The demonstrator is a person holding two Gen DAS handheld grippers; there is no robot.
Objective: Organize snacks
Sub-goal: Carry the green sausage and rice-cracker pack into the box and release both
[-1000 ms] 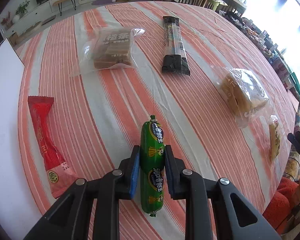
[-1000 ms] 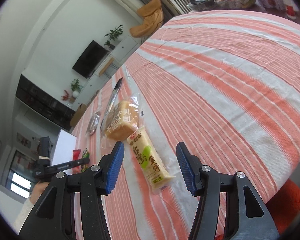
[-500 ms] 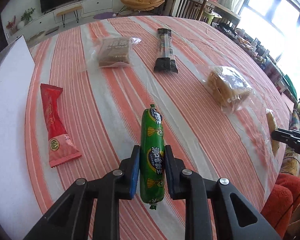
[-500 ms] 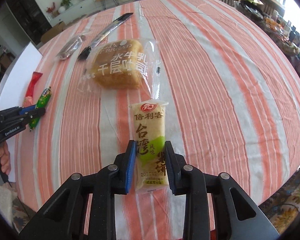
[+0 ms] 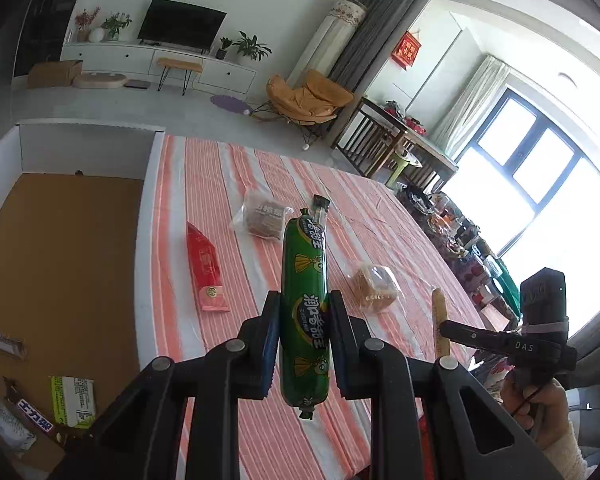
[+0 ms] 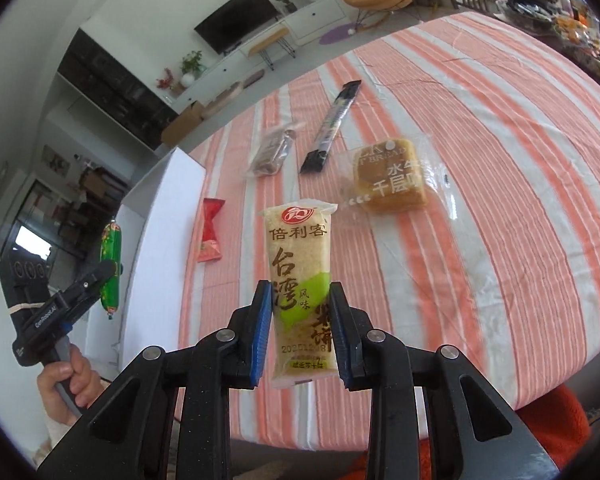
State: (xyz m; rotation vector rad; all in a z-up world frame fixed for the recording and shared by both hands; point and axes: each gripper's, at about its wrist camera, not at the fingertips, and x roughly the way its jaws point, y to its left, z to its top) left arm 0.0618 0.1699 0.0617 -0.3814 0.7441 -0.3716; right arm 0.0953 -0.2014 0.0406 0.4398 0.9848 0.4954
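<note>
My left gripper (image 5: 304, 318) is shut on a green sausage (image 5: 305, 280) and holds it upright, lifted above the striped table (image 5: 364, 216). It also shows in the right wrist view (image 6: 111, 260). My right gripper (image 6: 300, 308) is shut on a yellow rice cracker pack (image 6: 300, 276), lifted off the table; this pack shows edge-on in the left wrist view (image 5: 440, 320). On the cloth lie a red packet (image 5: 205, 268), a brown cake pack (image 5: 262, 220), a black stick pack (image 6: 332, 126) and a bread pack (image 6: 392, 180).
An open white box with a cardboard floor (image 5: 60, 248) stands left of the table and holds several snack packs (image 5: 72, 400). Its white wall (image 6: 168, 216) shows in the right wrist view. A cluttered side table (image 5: 460, 236) is at the right.
Both grippers have risen with their snacks. The left one has swung toward the box with the sausage. The right one shut on the rice cracker pack and lifted it off the cloth.
</note>
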